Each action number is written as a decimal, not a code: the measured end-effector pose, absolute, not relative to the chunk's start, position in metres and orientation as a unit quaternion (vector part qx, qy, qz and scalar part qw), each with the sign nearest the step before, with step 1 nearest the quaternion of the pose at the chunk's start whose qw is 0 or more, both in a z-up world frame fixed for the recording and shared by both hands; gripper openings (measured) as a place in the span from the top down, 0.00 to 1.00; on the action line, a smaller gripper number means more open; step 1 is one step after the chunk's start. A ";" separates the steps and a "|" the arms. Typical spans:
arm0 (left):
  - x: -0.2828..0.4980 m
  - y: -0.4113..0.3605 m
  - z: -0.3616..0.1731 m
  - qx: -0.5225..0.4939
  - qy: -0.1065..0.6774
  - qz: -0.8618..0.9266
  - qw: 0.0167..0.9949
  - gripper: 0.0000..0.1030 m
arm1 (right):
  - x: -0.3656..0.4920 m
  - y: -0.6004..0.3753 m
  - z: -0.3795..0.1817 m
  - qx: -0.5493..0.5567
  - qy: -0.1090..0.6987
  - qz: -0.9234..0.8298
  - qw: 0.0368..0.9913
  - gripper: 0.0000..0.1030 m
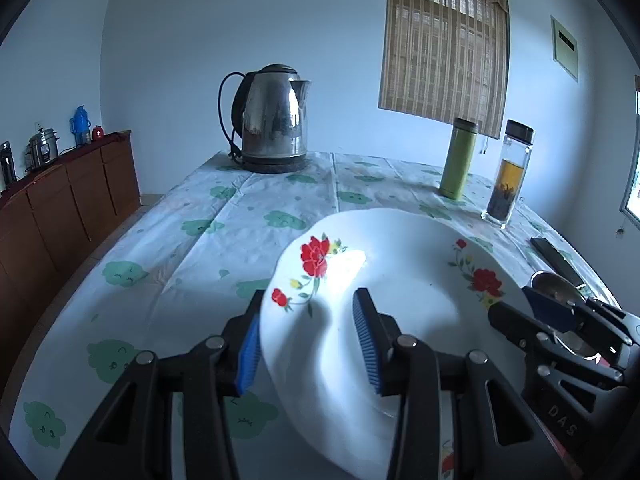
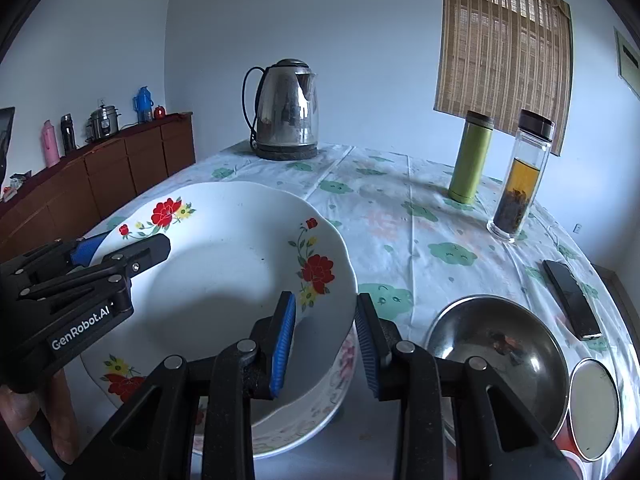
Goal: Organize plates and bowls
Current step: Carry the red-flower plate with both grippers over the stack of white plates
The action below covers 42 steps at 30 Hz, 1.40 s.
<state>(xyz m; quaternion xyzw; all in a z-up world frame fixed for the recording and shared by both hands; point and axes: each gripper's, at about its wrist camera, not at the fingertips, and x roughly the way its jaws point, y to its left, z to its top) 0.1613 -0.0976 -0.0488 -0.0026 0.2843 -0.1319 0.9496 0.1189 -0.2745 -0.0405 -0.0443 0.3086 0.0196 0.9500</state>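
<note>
A white plate (image 1: 400,272) (image 2: 224,280) with red flowers on its rim hangs tilted over the table, held from both sides. My left gripper (image 1: 308,340) (image 2: 116,250) is shut on the plate's left rim, one blue pad under the edge and one inside. On the opposite rim my right gripper (image 2: 325,340) (image 1: 528,308) is shut too. Directly beneath the plate sits a white dish with pink flowers (image 2: 316,400), mostly hidden by it.
A steel bowl (image 2: 496,344) and a small round cup (image 2: 592,404) stand at the right, a black phone (image 2: 572,300) beyond them. A kettle (image 1: 276,120), green flask (image 1: 458,160) and glass tea bottle (image 1: 508,176) stand at the back. A wooden sideboard (image 1: 68,200) runs along the left wall.
</note>
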 end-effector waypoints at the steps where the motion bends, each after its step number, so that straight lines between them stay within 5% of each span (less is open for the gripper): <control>1: 0.161 -0.098 -0.049 -0.002 0.283 -0.132 0.950 0.61 | 0.119 -0.275 -0.041 -0.044 0.311 0.019 0.949 0.68; 42: 0.163 -0.113 -0.061 0.029 0.299 -0.143 0.943 0.61 | 0.125 -0.280 -0.057 -0.058 0.349 -0.001 0.935 0.68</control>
